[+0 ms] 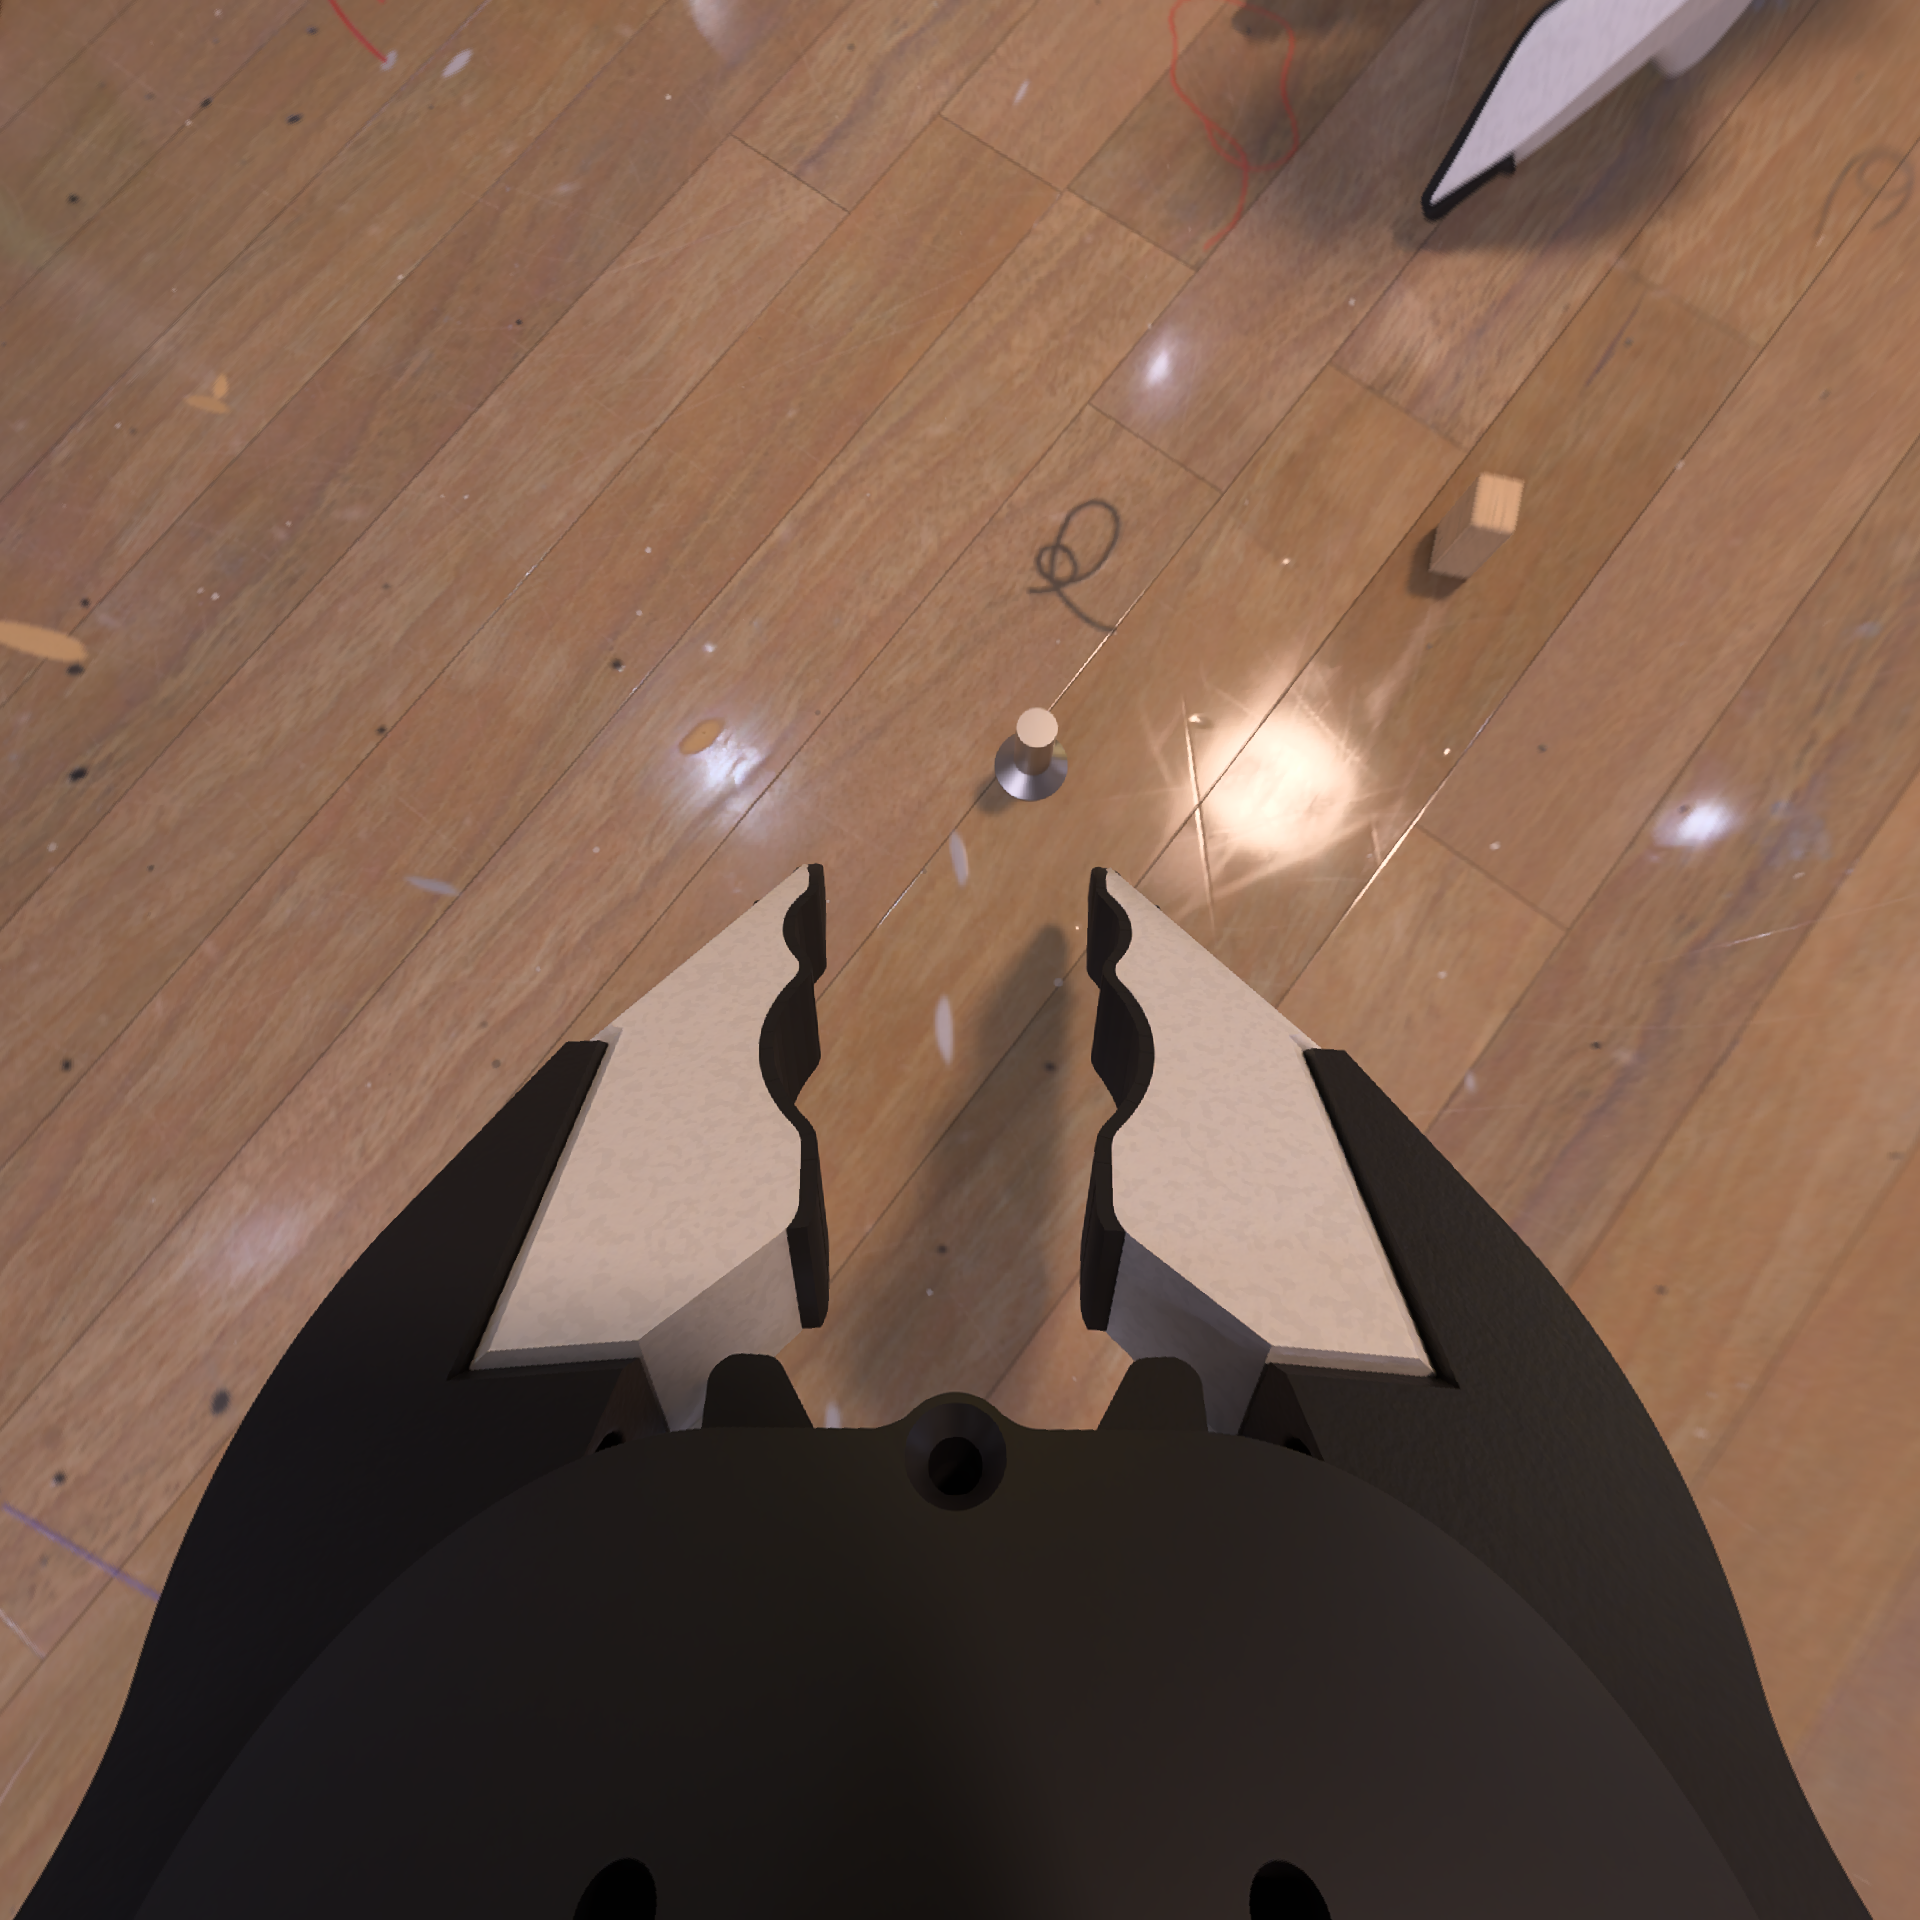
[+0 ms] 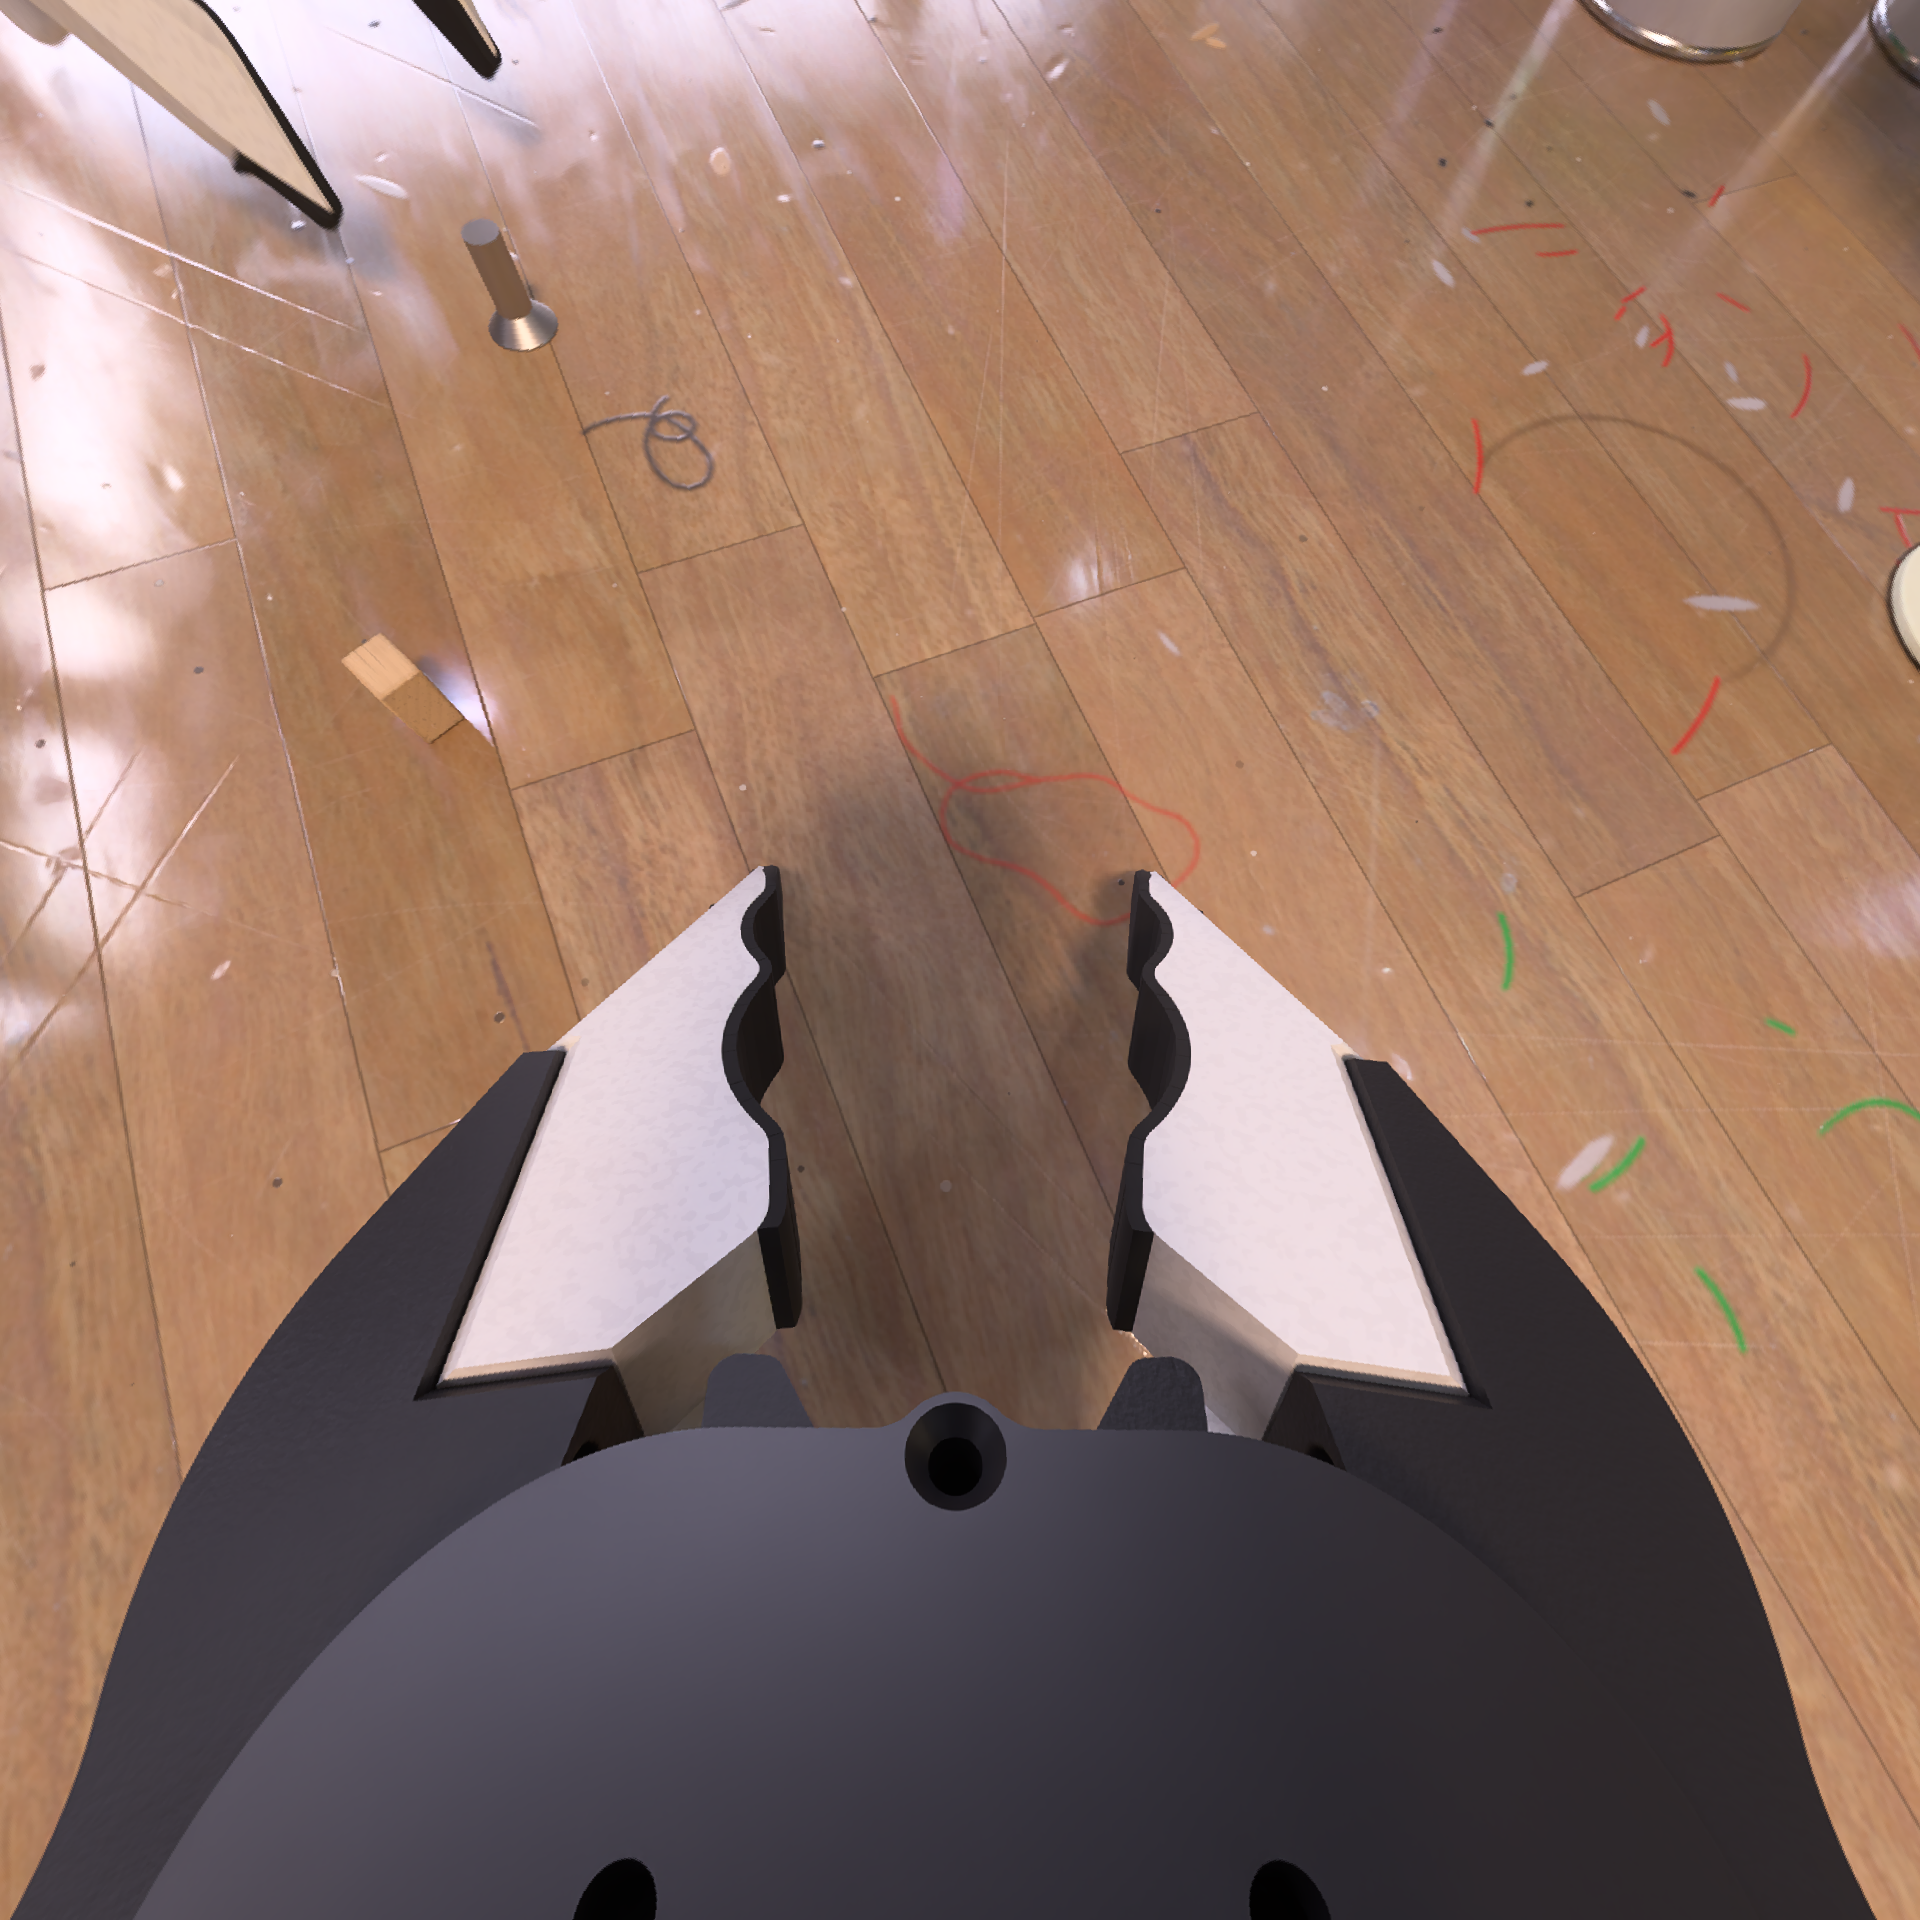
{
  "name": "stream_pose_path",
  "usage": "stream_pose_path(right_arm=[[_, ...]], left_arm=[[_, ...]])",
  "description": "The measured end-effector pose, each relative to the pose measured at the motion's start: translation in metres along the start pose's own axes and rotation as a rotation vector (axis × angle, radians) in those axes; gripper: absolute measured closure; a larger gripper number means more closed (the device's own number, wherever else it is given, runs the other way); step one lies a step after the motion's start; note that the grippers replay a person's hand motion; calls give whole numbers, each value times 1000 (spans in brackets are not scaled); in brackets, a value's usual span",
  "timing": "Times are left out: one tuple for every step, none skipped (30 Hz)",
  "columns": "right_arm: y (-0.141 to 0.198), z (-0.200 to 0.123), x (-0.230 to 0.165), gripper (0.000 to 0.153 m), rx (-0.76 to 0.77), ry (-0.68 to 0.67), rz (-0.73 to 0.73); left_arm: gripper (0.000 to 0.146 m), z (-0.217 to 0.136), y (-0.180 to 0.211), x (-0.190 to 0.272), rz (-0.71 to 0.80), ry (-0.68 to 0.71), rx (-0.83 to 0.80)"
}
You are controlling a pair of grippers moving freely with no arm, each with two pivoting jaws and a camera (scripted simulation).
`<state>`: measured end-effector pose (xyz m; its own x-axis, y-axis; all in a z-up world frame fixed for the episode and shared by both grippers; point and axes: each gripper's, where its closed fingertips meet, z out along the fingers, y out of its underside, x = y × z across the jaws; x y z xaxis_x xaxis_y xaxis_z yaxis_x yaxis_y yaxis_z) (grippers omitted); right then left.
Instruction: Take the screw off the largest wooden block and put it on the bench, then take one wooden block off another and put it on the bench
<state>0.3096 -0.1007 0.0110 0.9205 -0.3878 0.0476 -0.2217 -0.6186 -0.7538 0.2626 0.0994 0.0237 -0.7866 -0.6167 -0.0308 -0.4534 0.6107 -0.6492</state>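
Observation:
A metal screw (image 1: 1031,756) stands head-down on the wooden bench (image 1: 520,520), just ahead of my left gripper (image 1: 956,883), which is open and empty above the bench. A small wooden block (image 1: 1475,525) stands on the bench to the right and farther off. In the right wrist view the screw (image 2: 507,286) stands at the upper left and the small block (image 2: 403,688) stands at the left. My right gripper (image 2: 954,883) is open and empty above the bench (image 2: 1247,623). No larger block shows in either view.
A dark loop of wire (image 1: 1081,561) lies beyond the screw; it also shows in the right wrist view (image 2: 670,442). Red thread (image 2: 1049,831) lies ahead of my right gripper. The other gripper's finger (image 1: 1558,94) shows at the top right, and likewise at the top left (image 2: 239,114). Metal cans (image 2: 1683,21) stand at the far edge.

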Motion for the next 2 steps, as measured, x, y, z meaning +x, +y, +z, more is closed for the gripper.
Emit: stream_pose_path(right_arm=[[0,0,0,86,-1,-2,2],[0,0,0,86,-2,-5,5]], left_arm=[[96,3,2,0,18,-2,6],[96,7,2,1,27,2,14]])
